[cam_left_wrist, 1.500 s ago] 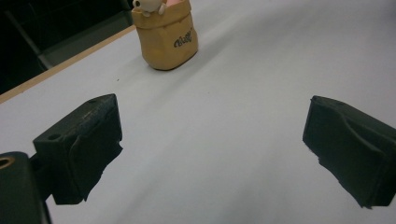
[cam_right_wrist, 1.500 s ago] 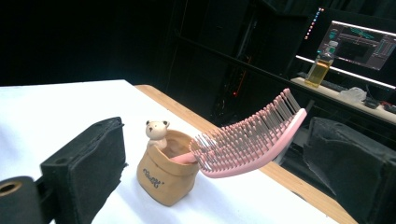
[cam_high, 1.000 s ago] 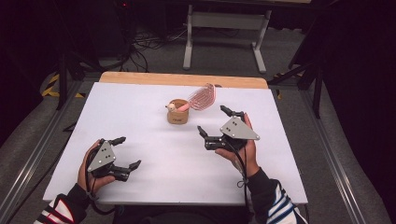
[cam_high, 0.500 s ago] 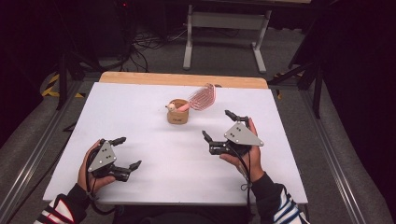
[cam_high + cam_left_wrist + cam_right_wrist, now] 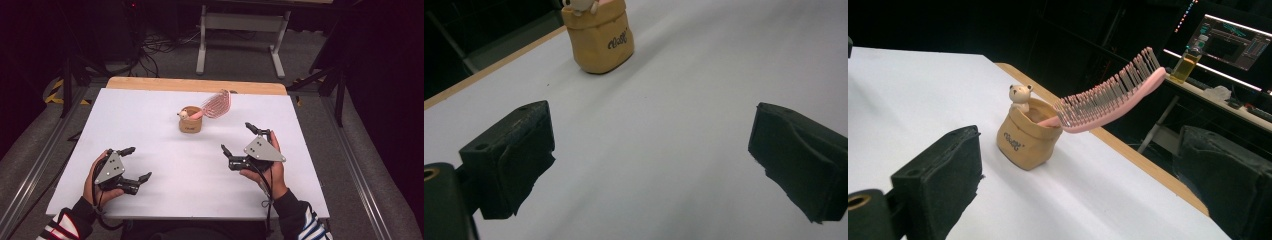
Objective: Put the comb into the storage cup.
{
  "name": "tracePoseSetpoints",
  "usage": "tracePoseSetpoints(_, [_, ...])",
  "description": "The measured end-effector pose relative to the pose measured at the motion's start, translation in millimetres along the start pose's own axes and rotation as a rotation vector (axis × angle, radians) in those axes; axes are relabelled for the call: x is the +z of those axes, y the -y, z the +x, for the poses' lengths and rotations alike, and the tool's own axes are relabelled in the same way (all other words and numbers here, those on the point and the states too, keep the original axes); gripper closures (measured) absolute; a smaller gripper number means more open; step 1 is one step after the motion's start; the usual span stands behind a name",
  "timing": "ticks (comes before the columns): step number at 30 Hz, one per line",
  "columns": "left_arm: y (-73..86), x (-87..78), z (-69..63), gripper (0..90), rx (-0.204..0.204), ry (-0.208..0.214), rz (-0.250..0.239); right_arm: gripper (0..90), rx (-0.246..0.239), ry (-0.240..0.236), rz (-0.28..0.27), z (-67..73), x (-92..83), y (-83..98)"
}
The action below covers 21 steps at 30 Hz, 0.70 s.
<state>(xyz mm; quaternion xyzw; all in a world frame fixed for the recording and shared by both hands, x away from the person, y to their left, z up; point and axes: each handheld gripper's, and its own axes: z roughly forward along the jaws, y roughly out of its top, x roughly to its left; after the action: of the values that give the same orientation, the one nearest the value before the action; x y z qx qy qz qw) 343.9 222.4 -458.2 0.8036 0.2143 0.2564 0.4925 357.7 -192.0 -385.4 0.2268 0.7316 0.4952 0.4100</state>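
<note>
While both claws are held empty over the near half of the white table (image 5: 150, 115), nothing on it is gripped. The table carries one group of things, far of centre: a tan pouch-shaped holder (image 5: 190, 121) standing upright, with a pink hairbrush (image 5: 216, 104) planted in it by the handle and leaning up and to the right, bristle head clear of the rim. A small bear figure (image 5: 1020, 96) sits on the holder's rim.

The right claw (image 5: 246, 139), near and right of the holder and well apart from it, is seen with jaws spread wide. The left claw (image 5: 136, 164), near-left, is likewise wide and further from the holder.

Judged step: an approach to the brush by the right claw. For a clean lift, the brush should be taken at the neck just above the rim, jaws across the flat sides, and drawn out along its lean; the holder looks light, so it may need to be steadied by the left claw.

Not resolved: the handle's depth inside the holder, hidden by the wall; the printed word on the holder, too small to be read.
</note>
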Motion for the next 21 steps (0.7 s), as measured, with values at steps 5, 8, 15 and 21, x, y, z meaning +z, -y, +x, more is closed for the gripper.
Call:
tracePoseSetpoints(5, [-0.2, -0.1, -0.2, 5.8, 0.006, -0.001, -0.002, 5.9, 0.003, 0.004, 0.011, -1.4, -2.6, 5.2])
tracePoseSetpoints(8, [-0.4, -0.2, -0.7, 5.8, 0.003, -0.001, -0.004, 5.9, 0.002, 0.003, 0.020, -1.1, -4.8, 8.4])
tracePoseSetpoints(15, [-0.6, 0.2, -1.0, 5.7, 0.007, 0.002, -0.001, 5.9, -0.006, 0.010, 0.036, -1.0, -9.6, 16.4])
tracePoseSetpoints(21, [-0.5, 0.6, -1.5, 5.7, 0.007, 0.003, 0.002, 5.9, -0.007, 0.004, 0.049, -2.0, -13.6, 23.7])
